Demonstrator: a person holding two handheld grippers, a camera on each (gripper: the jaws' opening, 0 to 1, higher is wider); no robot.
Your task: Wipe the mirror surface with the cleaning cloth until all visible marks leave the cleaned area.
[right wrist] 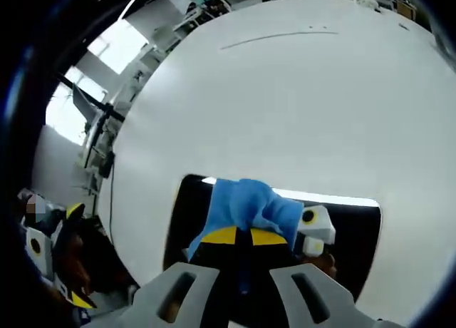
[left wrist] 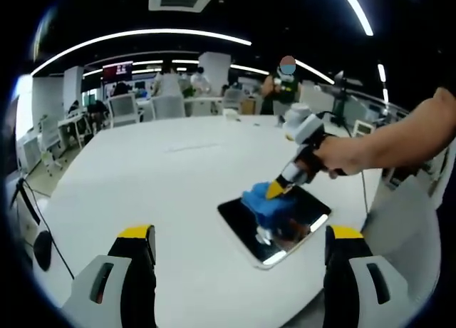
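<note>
A dark rectangular mirror [left wrist: 299, 224] [right wrist: 356, 235] lies flat on the white round table [left wrist: 157, 178] [right wrist: 285, 107], near its edge. A crumpled blue cleaning cloth [left wrist: 260, 203] [right wrist: 246, 200] rests on the mirror's far-left part. My right gripper [left wrist: 276, 191] [right wrist: 244, 237], held by a hand coming in from the right, points down with its yellow tips close together, shut on the cloth and pressing it onto the glass. My left gripper [left wrist: 241, 234] hovers short of the mirror, jaws wide apart and holding nothing. The glass shows a reflection of the right gripper.
A person [left wrist: 285, 85] stands beyond the table's far side among office chairs [left wrist: 125, 108] and desks. A tripod stand [left wrist: 342, 100] is at the back right. A black cable [left wrist: 28, 207] hangs off the table's left edge.
</note>
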